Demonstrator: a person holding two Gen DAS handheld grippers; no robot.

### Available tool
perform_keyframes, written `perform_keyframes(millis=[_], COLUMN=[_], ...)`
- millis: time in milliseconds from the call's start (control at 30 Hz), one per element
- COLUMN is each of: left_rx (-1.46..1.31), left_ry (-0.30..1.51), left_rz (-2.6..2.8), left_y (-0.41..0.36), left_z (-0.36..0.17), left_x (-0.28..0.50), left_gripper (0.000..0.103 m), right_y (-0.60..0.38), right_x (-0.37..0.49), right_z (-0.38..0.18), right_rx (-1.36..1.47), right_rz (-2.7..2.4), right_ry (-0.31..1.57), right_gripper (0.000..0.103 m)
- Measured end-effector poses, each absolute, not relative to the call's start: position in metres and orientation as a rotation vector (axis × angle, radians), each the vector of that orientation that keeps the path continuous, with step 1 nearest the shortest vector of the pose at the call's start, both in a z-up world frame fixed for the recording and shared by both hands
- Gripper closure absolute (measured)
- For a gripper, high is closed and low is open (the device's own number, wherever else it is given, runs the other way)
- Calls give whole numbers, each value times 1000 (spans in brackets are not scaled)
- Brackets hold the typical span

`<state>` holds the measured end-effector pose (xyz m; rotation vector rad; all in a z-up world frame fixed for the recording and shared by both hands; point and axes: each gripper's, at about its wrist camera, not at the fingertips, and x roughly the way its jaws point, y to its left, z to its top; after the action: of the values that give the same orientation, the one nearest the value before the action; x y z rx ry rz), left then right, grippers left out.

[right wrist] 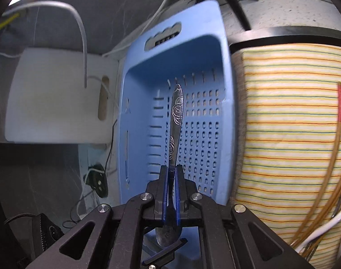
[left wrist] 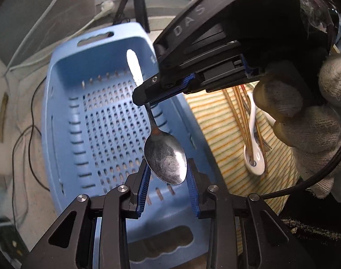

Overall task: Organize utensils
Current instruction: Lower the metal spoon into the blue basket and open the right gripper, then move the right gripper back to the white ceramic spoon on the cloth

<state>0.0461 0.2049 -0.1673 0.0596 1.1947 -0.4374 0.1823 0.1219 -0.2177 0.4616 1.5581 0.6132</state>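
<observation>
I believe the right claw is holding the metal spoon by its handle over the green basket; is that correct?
Not quite: the basket is blue, not green. The right wrist view shows the right claw shut on the metal spoon by its handle over that basket.

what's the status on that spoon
Right gripper shut on spoon handle. Left gripper open around bowl, not clamped. Basket below, nothing blocking.

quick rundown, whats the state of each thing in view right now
spoon: held by its handle, above the basket
right gripper: shut on the spoon
left gripper: around the spoon bowl, contact unclear
basket: nothing in it
chopsticks: loose on the striped cloth
white spoon: lying among the chopsticks
</observation>
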Motion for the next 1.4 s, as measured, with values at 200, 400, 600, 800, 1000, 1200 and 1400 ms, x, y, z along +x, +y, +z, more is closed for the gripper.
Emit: perform_keyframes(millis=[200, 400, 600, 800, 1000, 1200, 1400], left_rx=[35, 16, 20, 17, -10, -34, -62], left_ry=[1229, 1237, 1236, 1209, 1155, 1092, 1043], left_rz=[-419, -394, -382, -368, -329, -290, -250], left_y=[207, 210, 209, 206, 198, 174, 132], left_z=[-178, -181, -180, -167, -146, -125, -110], left_x=[41, 43, 41, 33, 18, 3, -18], left_gripper=[73, 73, 73, 73, 73, 73, 73], right_y=[135, 137, 132, 127, 99, 43, -37], right_x=[175, 176, 173, 165, 155, 146, 145], right_z=[-226, -226, -218, -204, -179, -155, -139], right_rx=[403, 368, 344, 340, 308, 292, 314], right_rz=[618, 607, 636, 696, 762, 800, 831], right_ry=[1578, 1571, 1527, 1489, 1407, 1309, 1199], right_gripper=[98, 90, 76, 75, 75, 75, 73])
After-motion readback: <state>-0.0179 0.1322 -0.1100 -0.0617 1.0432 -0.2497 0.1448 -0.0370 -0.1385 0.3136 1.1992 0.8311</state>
